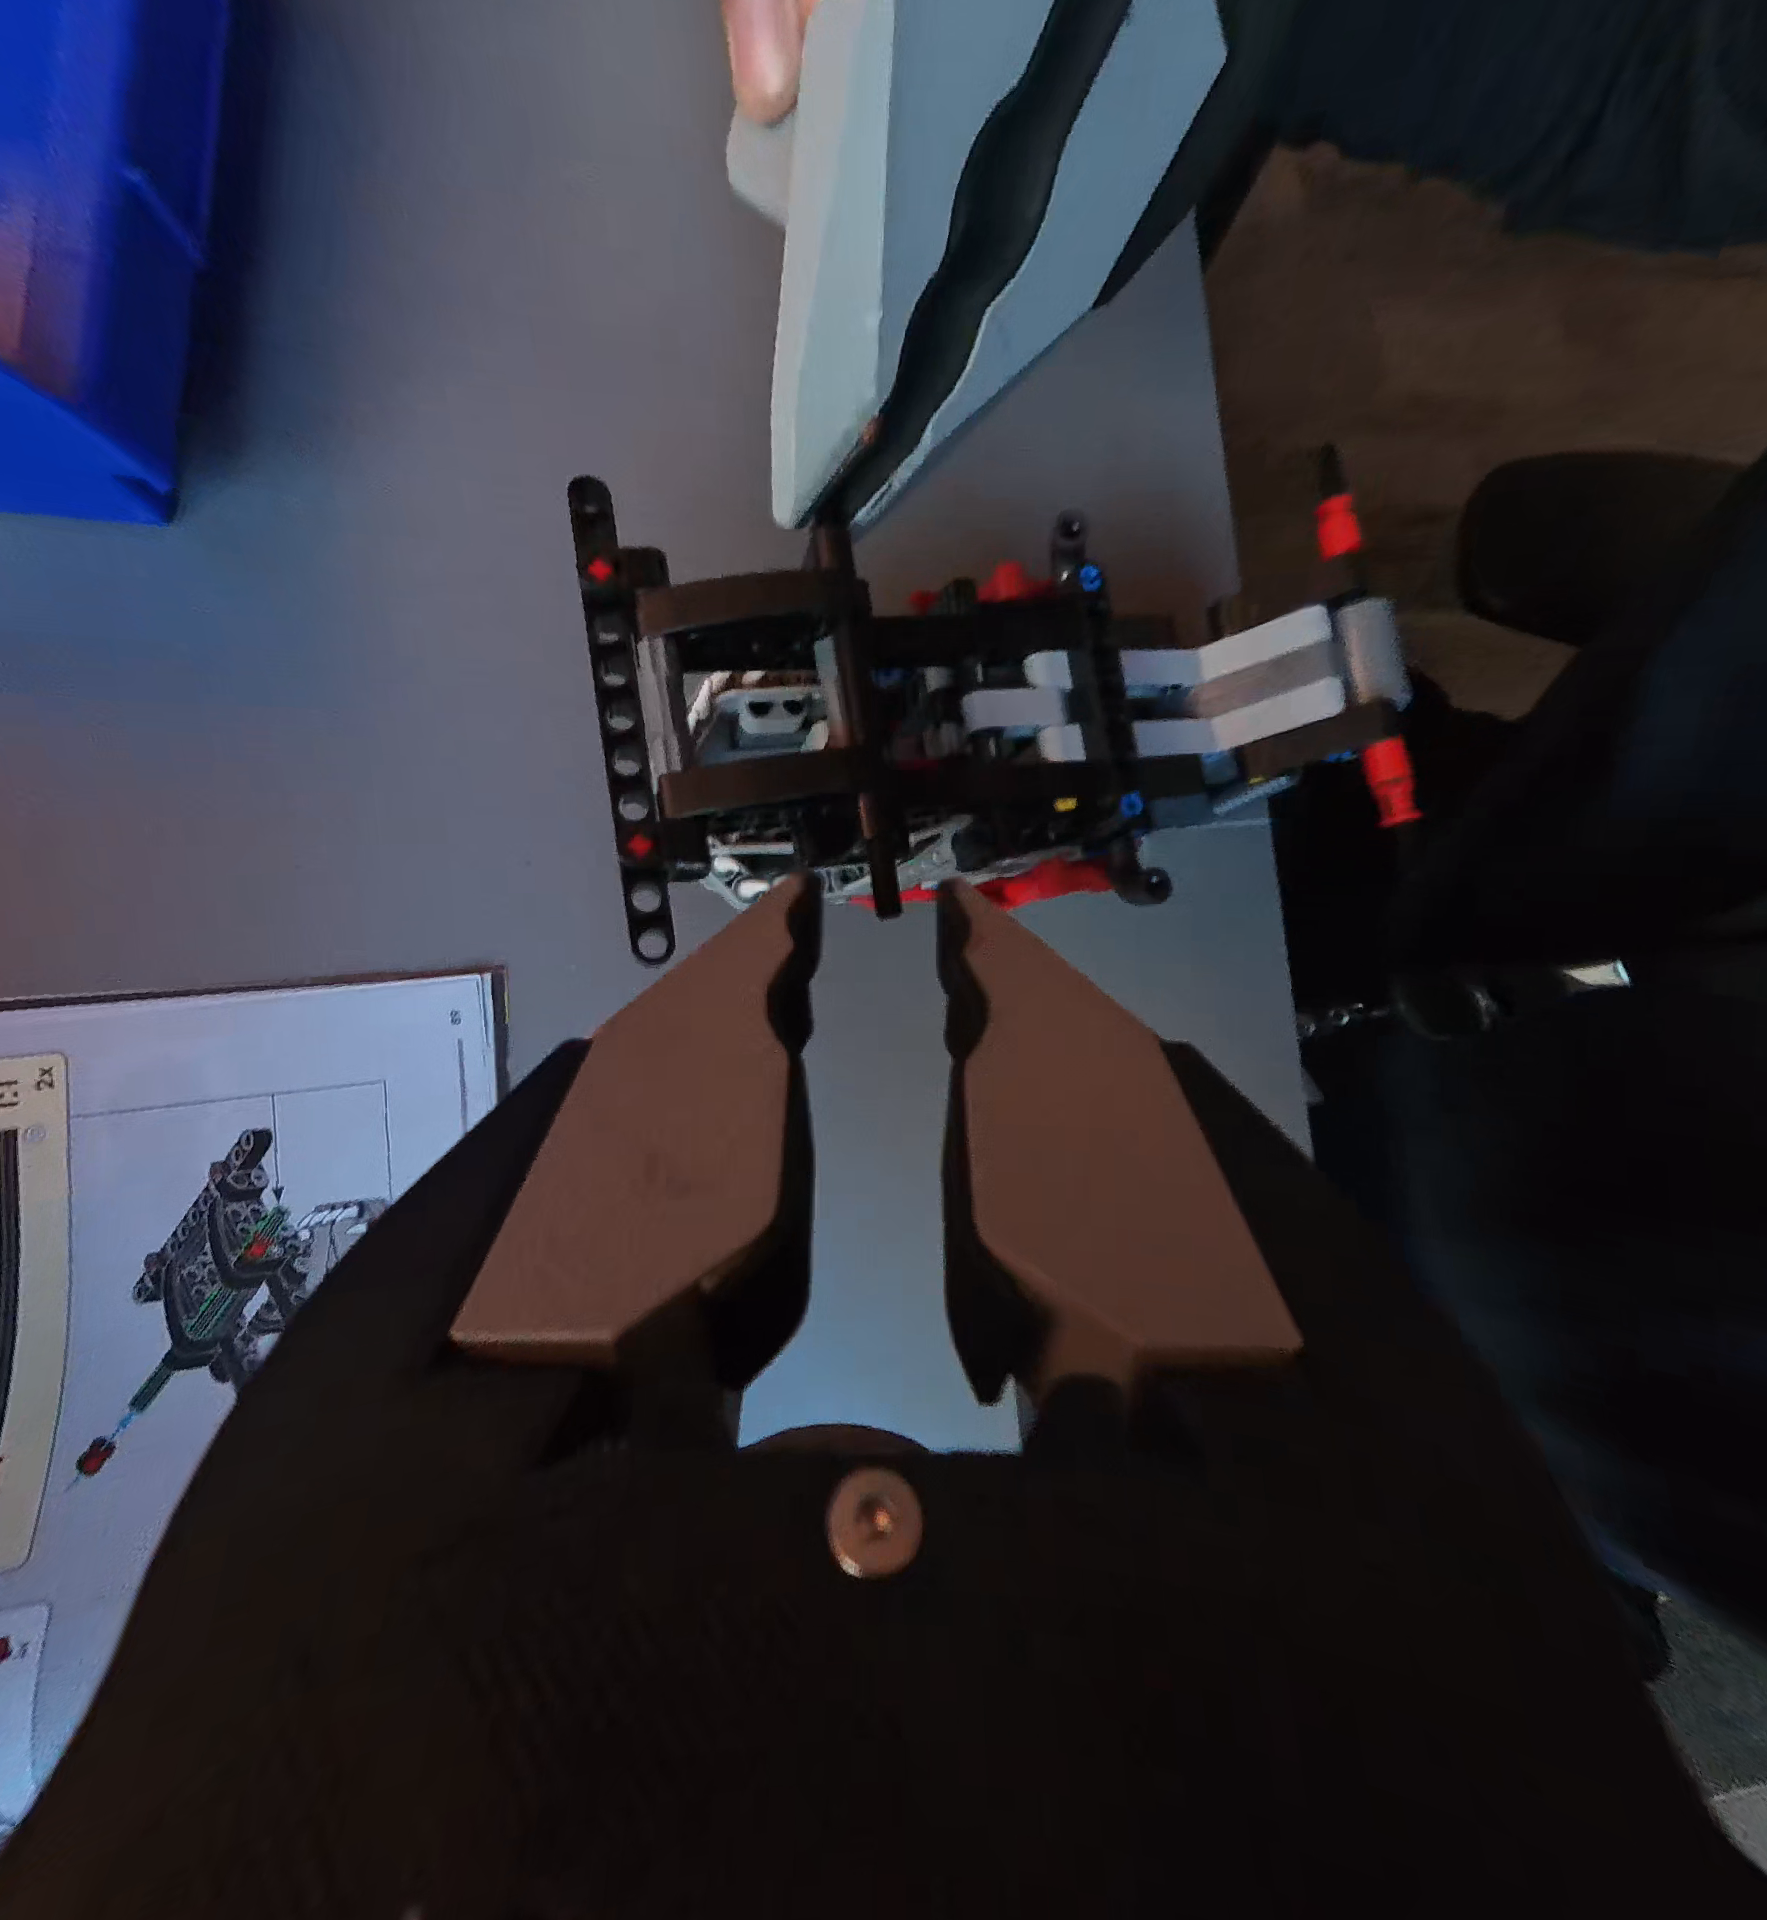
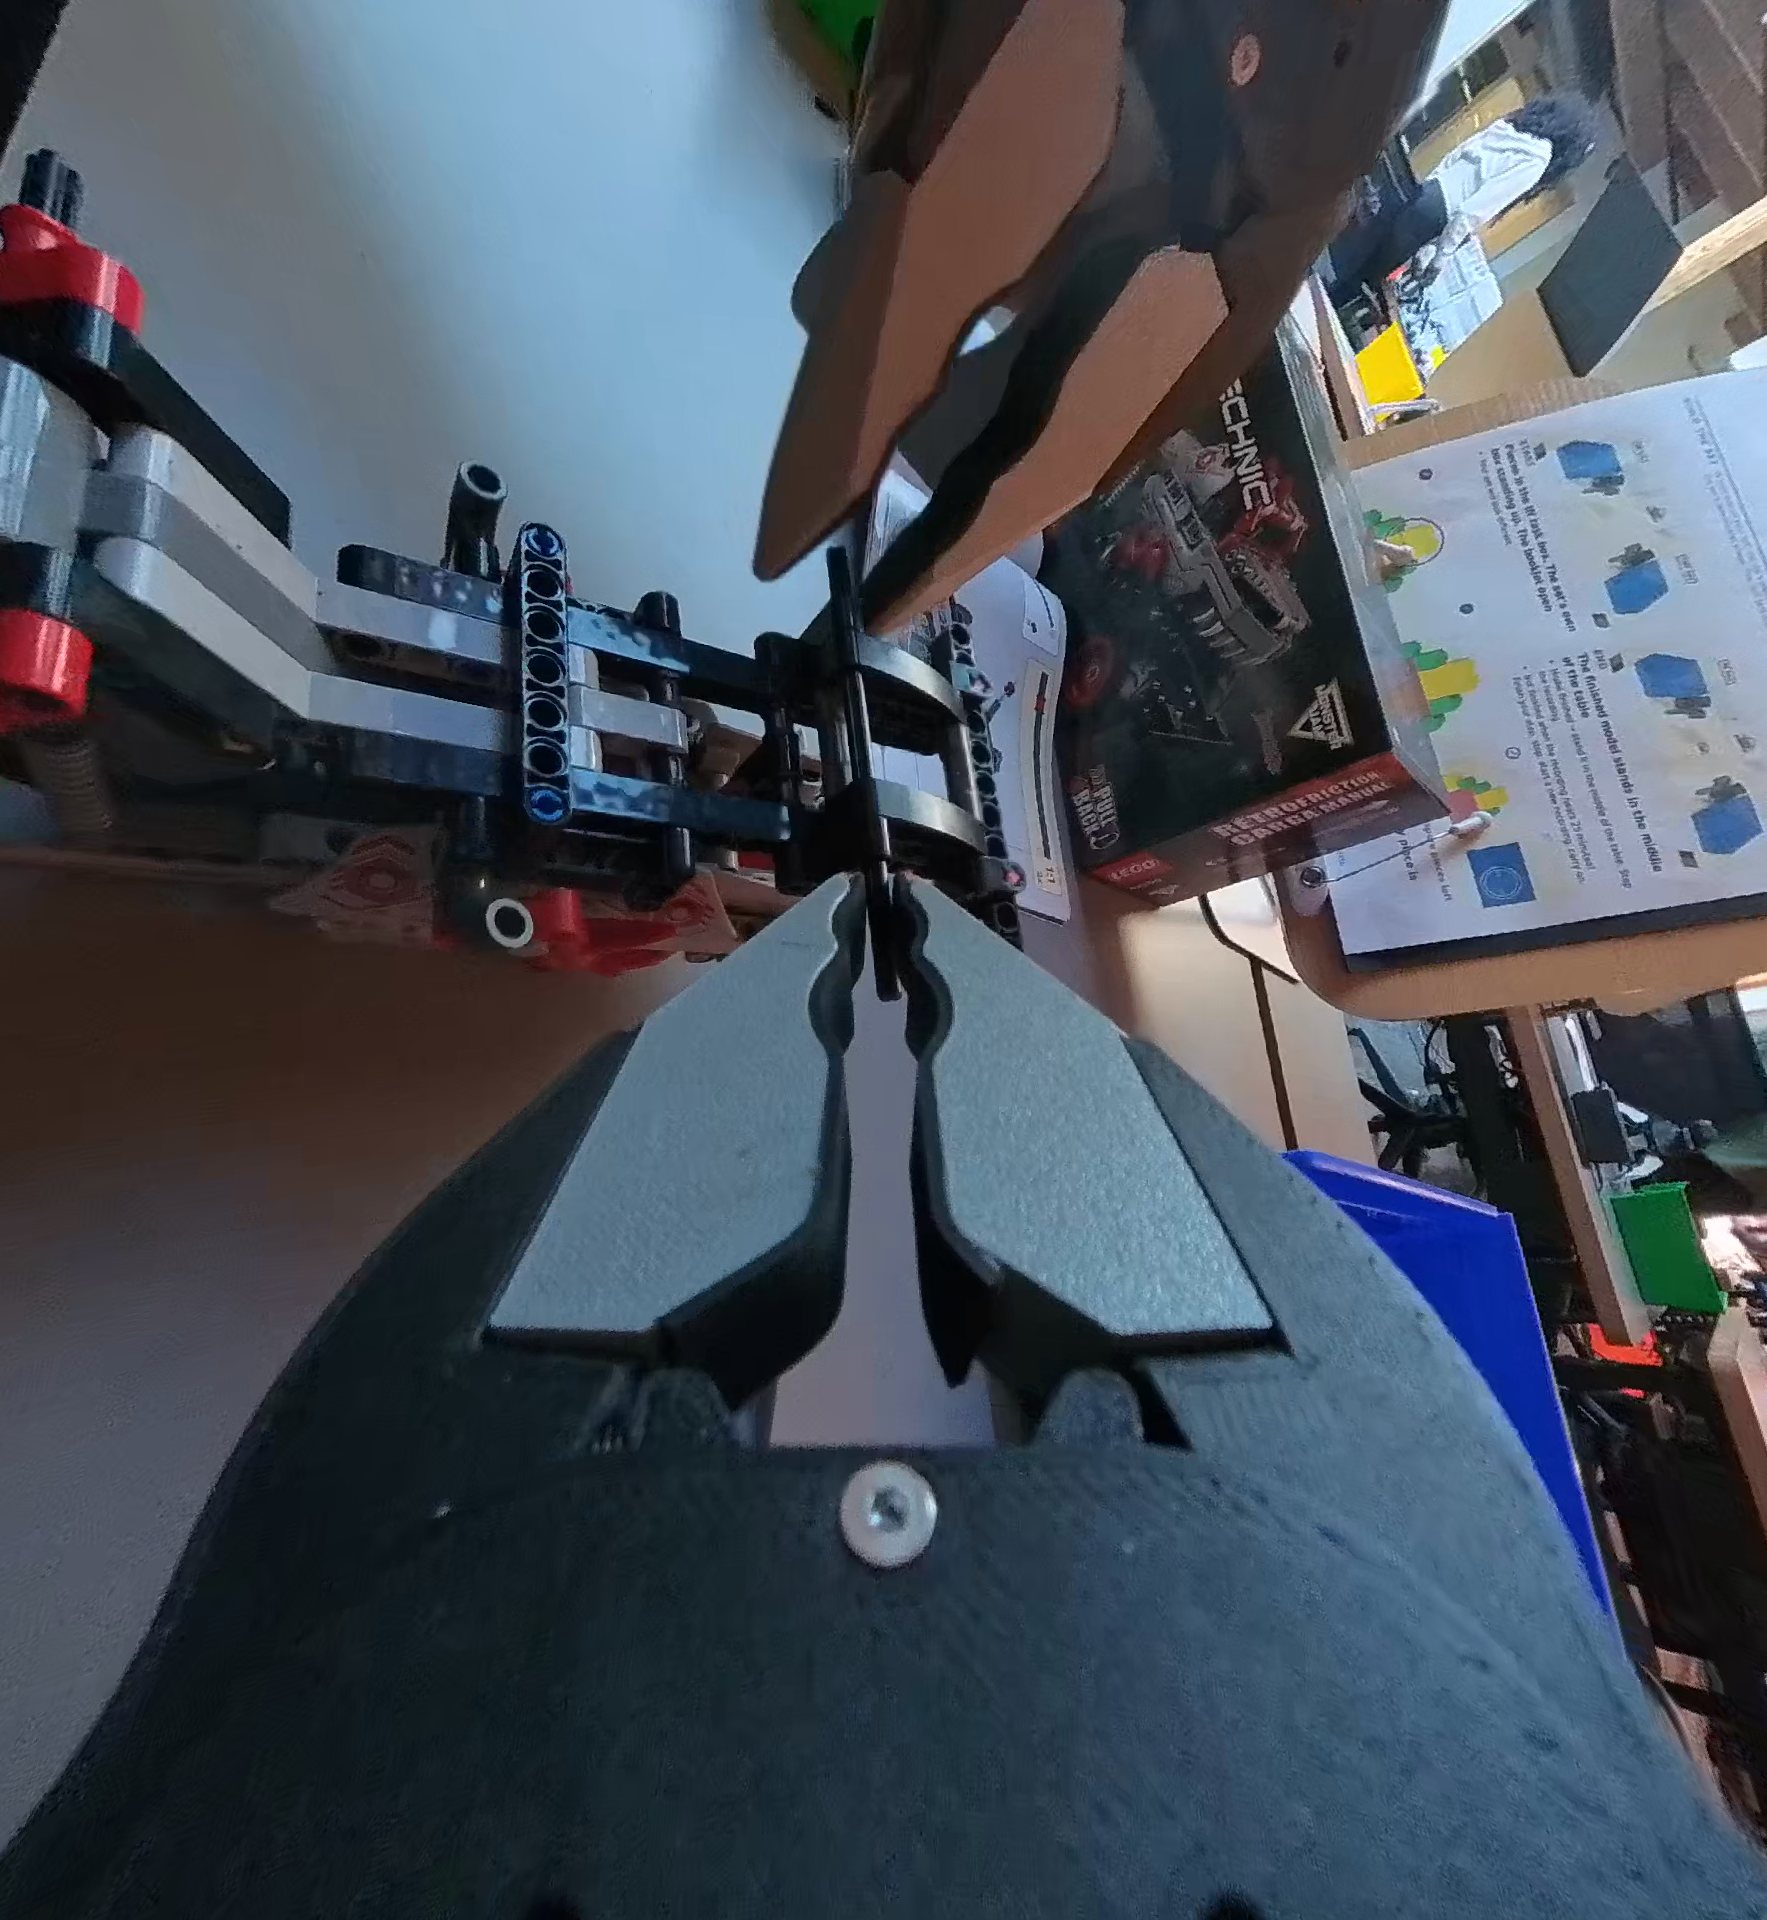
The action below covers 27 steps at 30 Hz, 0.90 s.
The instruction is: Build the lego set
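Note:
A black, grey and red Technic model point(image 1: 1024, 717) lies on the grey table point(image 1: 391, 675). A long black axle point(image 1: 861, 727) runs through its frame. My right gripper point(image 2: 881, 925), with grey fingers, is shut on one end of the axle point(image 2: 855, 717). It also shows in the left wrist view point(image 1: 837, 488) at the model's far side. My left gripper point(image 1: 876, 899), with brown fingers, is open, and its tips straddle the axle's other end. It shows from above in the right wrist view point(image 2: 825, 594). The model point(image 2: 546, 707) carries red bushes at its left end.
An open instruction booklet point(image 1: 214, 1195) lies to the left of my left gripper. A blue bin point(image 1: 48, 291) stands at the far left and shows in the right wrist view point(image 2: 1461, 1299). The set's box point(image 2: 1222, 644) and a printed sheet point(image 2: 1637, 644) are behind. The table edge point(image 1: 1263, 644) is close to the model. My hands' fingertips stand some 7 centimetres from each other.

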### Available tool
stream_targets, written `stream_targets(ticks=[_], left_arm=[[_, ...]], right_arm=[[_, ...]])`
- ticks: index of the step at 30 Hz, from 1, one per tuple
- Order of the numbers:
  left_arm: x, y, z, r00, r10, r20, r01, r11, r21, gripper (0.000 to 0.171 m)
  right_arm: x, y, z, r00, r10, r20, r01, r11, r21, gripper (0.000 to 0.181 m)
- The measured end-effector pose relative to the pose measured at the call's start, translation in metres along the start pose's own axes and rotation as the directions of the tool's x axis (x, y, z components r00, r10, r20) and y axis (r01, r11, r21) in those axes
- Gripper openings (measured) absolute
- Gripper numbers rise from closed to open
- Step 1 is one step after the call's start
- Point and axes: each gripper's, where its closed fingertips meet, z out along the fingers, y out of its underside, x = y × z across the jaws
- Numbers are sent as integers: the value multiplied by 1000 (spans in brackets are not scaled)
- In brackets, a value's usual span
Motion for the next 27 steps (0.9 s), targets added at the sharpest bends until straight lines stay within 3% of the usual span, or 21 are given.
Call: stream_targets(ticks=[3, 13, 17, 21, 23, 25, 27], left_arm=[[3, -3, 0, 1000, 17, 0, -17, 1000, 16, 2], [3, 3, -6, 997, 58, 44, -58, 998, -13, 2], [7, -1, -6, 999, 46, 28, -47, 999, 20, 2], [5, -4, -10, 999, 10, 49, -12, 999, 34, 33], [5, 0, -23, 997, -4, 81, 0, 999, 49, 35], [7, 13, -46, 989, -65, 136, 55, 996, 74, 41], [13, 42, -79, 962, -144, 230, 124, 987, 101, 45]], right_arm=[[0, 0, -1, 1000, 1, 0, -1, 1000, -14, 1], [2, -1, -13, 992, 127, -9, -127, 992, 25, 11], [-4, -4, -14, 993, 118, -3, -118, 993, 20, 4], [-5, -1, -18, 989, 148, -20, -148, 989, 11, 8], [-3, 1, -25, 982, 182, -49, -181, 983, 18, 10], [-2, 5, -35, 968, 234, -89, -232, 972, 34, 13], [-1, 13, -47, 942, 304, -141, -299, 953, 52, 14]])
